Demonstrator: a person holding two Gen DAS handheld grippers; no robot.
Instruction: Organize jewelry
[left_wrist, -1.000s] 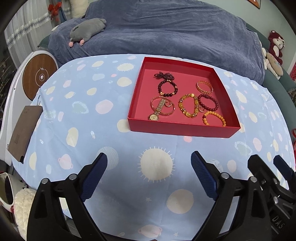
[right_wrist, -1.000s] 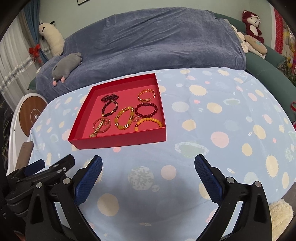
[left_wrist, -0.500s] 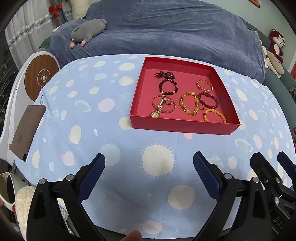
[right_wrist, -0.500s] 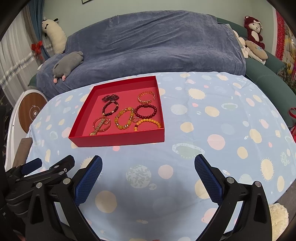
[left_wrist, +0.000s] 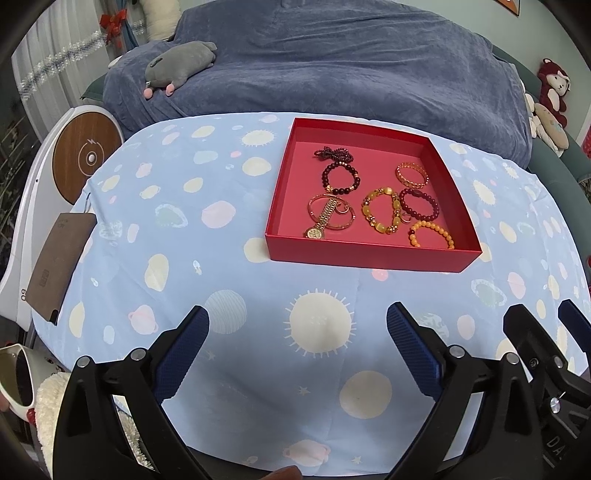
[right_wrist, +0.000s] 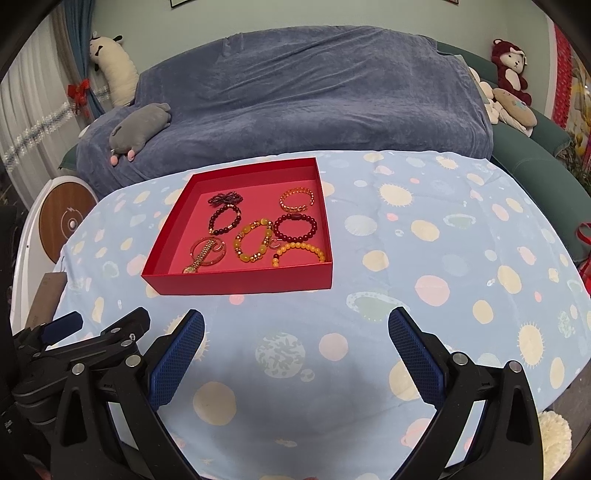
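Observation:
A shallow red box (left_wrist: 369, 256) (right_wrist: 240, 284) sits on the blue patterned tablecloth and holds several pieces of jewelry: dark red bead bracelets (left_wrist: 340, 179) (right_wrist: 295, 227), yellow bead bracelets (left_wrist: 382, 216) (right_wrist: 253, 242), an orange bead bracelet (left_wrist: 430, 234) (right_wrist: 299, 253), a gold chain bracelet (left_wrist: 412, 175) (right_wrist: 297, 199) and a gold watch on bangles (left_wrist: 327, 218) (right_wrist: 205, 254). My left gripper (left_wrist: 297, 345) hovers open over the cloth, well short of the box. My right gripper (right_wrist: 295, 347) is open too, beside it and equally far back. Neither holds anything.
A couch under a blue-grey cover (right_wrist: 314, 96) stands behind the table, with a grey plush toy (left_wrist: 179, 61) and other stuffed animals (right_wrist: 511, 70) on it. A brown card (left_wrist: 59, 266) lies at the table's left edge beside a white appliance with a wooden disc (left_wrist: 86, 160).
Both grippers have pulled back and risen a little, so the red box looks smaller and farther away. Their jaws stayed open and the jewelry has not moved.

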